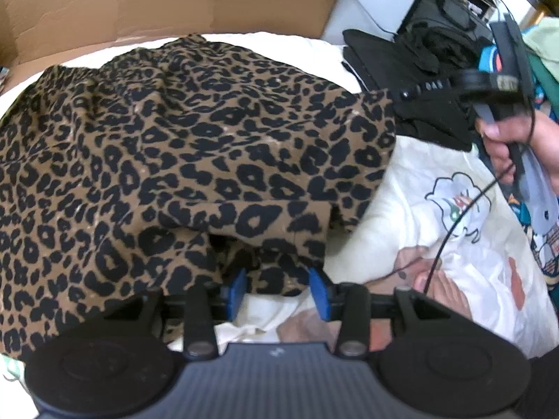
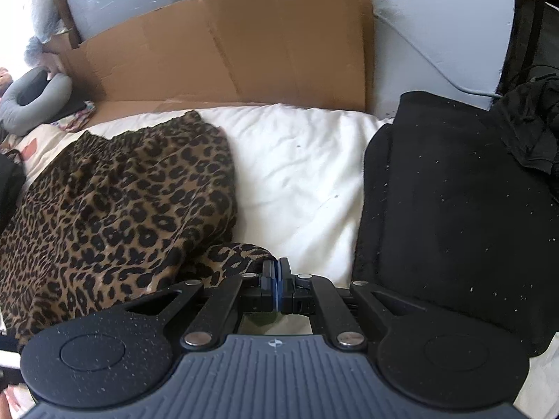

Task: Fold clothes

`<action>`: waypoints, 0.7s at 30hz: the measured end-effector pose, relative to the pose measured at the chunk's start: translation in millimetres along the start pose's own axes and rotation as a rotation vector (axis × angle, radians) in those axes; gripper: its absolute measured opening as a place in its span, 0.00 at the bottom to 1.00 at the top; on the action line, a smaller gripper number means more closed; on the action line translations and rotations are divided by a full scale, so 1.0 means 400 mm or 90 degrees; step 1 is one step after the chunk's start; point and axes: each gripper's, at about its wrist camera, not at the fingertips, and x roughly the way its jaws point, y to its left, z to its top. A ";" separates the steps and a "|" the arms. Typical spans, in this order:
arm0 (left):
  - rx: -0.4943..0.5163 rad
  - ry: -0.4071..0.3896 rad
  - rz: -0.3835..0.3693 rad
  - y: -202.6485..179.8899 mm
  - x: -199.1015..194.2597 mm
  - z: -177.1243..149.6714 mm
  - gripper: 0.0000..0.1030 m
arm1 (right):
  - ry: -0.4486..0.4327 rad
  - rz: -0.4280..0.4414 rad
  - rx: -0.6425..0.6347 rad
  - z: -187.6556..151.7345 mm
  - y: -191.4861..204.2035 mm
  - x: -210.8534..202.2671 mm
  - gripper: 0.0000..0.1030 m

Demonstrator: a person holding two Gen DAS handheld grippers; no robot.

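A leopard-print garment (image 1: 181, 146) lies spread and rumpled on the white bed (image 2: 300, 174). In the left wrist view my left gripper (image 1: 279, 289) sits at the garment's near hem. Its blue pads (image 1: 319, 291) stand apart with a loose fold of the fabric between them and white sheet showing below. My right gripper (image 2: 277, 279) has its pads pressed together, pinching a corner of the leopard garment (image 2: 244, 255). In the left wrist view a hand (image 1: 503, 139) holds that right gripper (image 1: 405, 95) at the garment's far right corner, which is drawn up to its tip.
A flattened cardboard box (image 2: 244, 45) stands along the wall behind the bed. A folded black garment (image 2: 454, 209) lies to the right of the leopard one, with more black clothes (image 1: 429, 45) behind. Cartoon-printed bedding (image 1: 454, 202) is at the right, and a grey neck pillow (image 2: 31, 97) at the far left.
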 end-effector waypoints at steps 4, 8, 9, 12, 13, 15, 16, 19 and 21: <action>0.012 -0.003 0.017 -0.021 0.005 0.008 0.58 | 0.004 -0.005 0.005 0.002 -0.010 0.016 0.00; 0.030 -0.002 0.011 -0.052 0.018 0.005 0.59 | 0.013 -0.008 0.015 -0.001 -0.020 0.032 0.00; 0.037 -0.004 0.018 -0.061 0.022 0.004 0.59 | 0.014 -0.009 0.014 -0.001 -0.021 0.034 0.00; 0.037 -0.006 0.047 -0.062 0.036 0.007 0.56 | 0.019 -0.012 0.009 -0.003 -0.022 0.042 0.00; 0.035 -0.007 0.057 -0.060 0.041 0.009 0.54 | 0.021 -0.013 0.008 -0.004 -0.022 0.045 0.00; 0.025 -0.005 0.067 -0.046 0.044 0.008 0.28 | 0.023 -0.015 0.007 -0.004 -0.025 0.049 0.00; 0.018 -0.001 0.066 -0.035 0.041 0.007 0.18 | 0.023 -0.016 0.008 -0.003 -0.026 0.050 0.00; -0.006 0.012 0.068 0.000 0.018 -0.002 0.03 | 0.018 -0.019 0.005 0.003 -0.027 0.046 0.00; -0.012 0.012 0.077 0.015 -0.010 -0.003 0.03 | 0.012 -0.020 0.001 0.009 -0.027 0.038 0.00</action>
